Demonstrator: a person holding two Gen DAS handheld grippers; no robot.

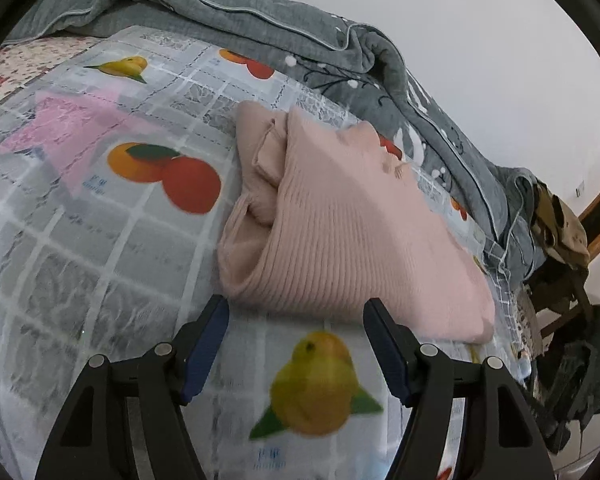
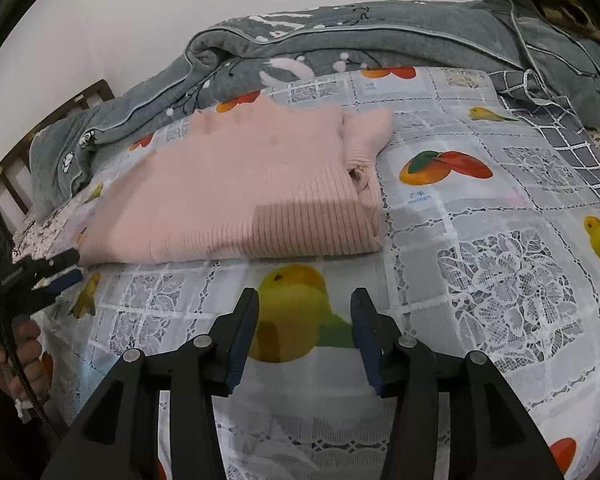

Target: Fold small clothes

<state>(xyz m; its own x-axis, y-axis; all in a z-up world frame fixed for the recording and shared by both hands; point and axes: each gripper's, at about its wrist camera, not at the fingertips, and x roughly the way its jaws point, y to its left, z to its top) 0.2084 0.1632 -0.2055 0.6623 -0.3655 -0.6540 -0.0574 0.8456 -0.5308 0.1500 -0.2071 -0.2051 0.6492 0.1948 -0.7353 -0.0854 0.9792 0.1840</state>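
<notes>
A folded pink ribbed sweater (image 1: 340, 232) lies on a bed covered by a clear lace-patterned sheet printed with fruit (image 1: 100, 240), with a rumpled grey quilt (image 1: 260, 28) bunched along the wall behind it.

The left wrist view looks at the sweater from its end: the fold opens toward the camera, showing stacked layers and a tucked cuff. The left gripper (image 1: 296, 308) hovers just short of the sweater's near edge, its blue-padded jaws standing wide apart with nothing between them but the printed sheet. This view alone also shows a pink patch under the sheet (image 1: 64, 136) and dark clothes heaped on a chair (image 1: 568, 300) at the far right.

The right wrist view shows the sweater's long side as a neat rectangle with a sleeve folded at its right end. The right gripper (image 2: 304, 300) is partly open and empty, near the sweater's front edge but apart from it. Only here are the left gripper seen from outside at the left border, the hand (image 2: 16, 356) holding it, and a wooden headboard (image 2: 16, 168) visible.
</notes>
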